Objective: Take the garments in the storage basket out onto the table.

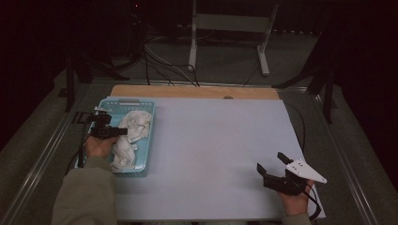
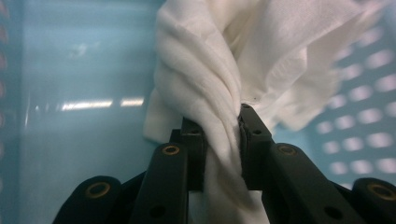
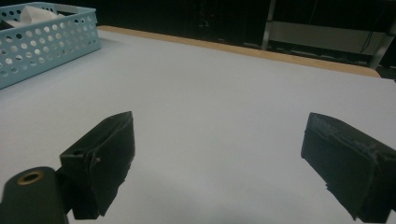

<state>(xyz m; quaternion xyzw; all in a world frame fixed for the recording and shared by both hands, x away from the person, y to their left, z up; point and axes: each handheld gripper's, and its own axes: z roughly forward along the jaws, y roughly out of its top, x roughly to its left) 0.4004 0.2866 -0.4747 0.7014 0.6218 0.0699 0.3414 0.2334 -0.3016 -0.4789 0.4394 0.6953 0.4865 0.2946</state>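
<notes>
So the left gripper (image 2: 218,135) is clamped on a twisted fold of the white cloth (image 1: 131,136), right down inside the blue basket (image 1: 143,104). In the left gripper view the jaws pinch a thick rope of fabric, with the rest bunched up above them and spilling toward the perforated basket wall. The cloth is all in the basket, at the left side of the table (image 1: 211,150).

The right gripper (image 1: 273,166) sits well away from the basket, near the table's front right corner, jaws spread wide with nothing between them.

What I'd worry about:

- The grab is on a twisted bunch, not a clean edge or corner. If the cloth gets lifted from here, my guess is it comes up as a lump and the twist tightens, so spreading it later gets harder.
- The basket looks light. If the loose folds catch on the wall or rim, the basket could tip or ride along with the cloth, and nothing is holding it down.
- The fold is thick, so layers might slide out of the jaws one by one under load, leaving only a thin bit held.
- Can't tell how much cloth is under the gripper itself, so a hidden tail could catch too.
</notes>
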